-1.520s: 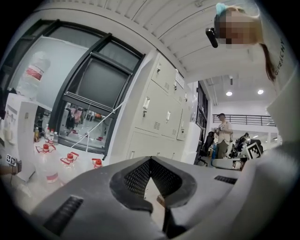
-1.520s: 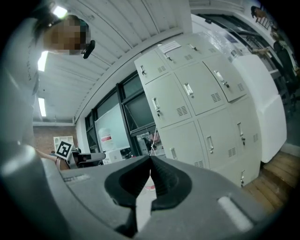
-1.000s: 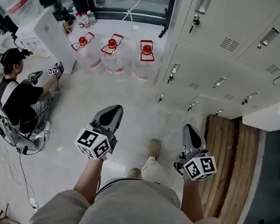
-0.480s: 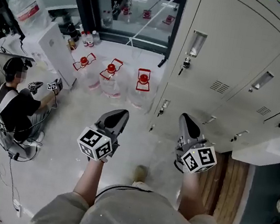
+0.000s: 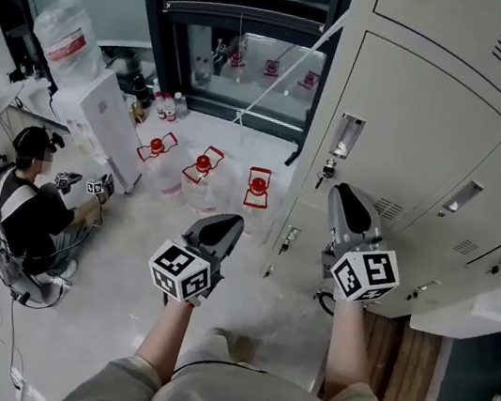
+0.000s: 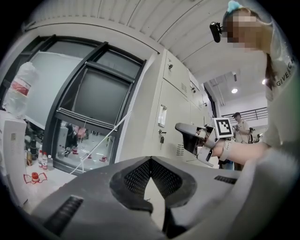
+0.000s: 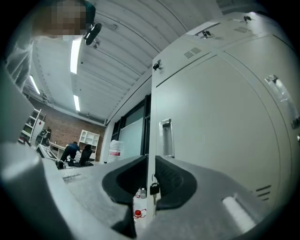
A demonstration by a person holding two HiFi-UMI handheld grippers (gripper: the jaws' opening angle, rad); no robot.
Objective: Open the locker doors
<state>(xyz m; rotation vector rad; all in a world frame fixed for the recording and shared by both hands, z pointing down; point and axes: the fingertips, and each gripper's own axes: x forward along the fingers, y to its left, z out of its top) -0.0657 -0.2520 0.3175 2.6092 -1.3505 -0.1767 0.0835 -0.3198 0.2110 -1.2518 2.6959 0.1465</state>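
A bank of beige locker doors [image 5: 415, 127] fills the right of the head view, all closed. The nearest door has a recessed handle [image 5: 345, 135] with a small padlock [image 5: 329, 168] hanging under it. My right gripper [image 5: 345, 201] is raised in front of that door, just below the padlock and apart from it. Its jaws are opening, and the narrow gap holds nothing. The right gripper view looks past its fingertips [image 7: 140, 161] at the handle [image 7: 166, 138] and padlock [image 7: 153, 189]. My left gripper [image 5: 224, 230] hovers over the floor left of the lockers, shut and empty, tips together [image 6: 151, 158].
Three water jugs with red caps [image 5: 203, 166] stand on the floor by a dark-framed window [image 5: 256, 53]. A white dispenser with a bottle on top [image 5: 103, 118] is at the left, and a seated person [image 5: 35, 206] holds grippers beside it. Wooden boards [image 5: 399, 363] lie at the lockers' foot.
Both grippers have risen and moved forward towards the lockers. The right one now sits in front of the padlocked door, and the view has tilted up.
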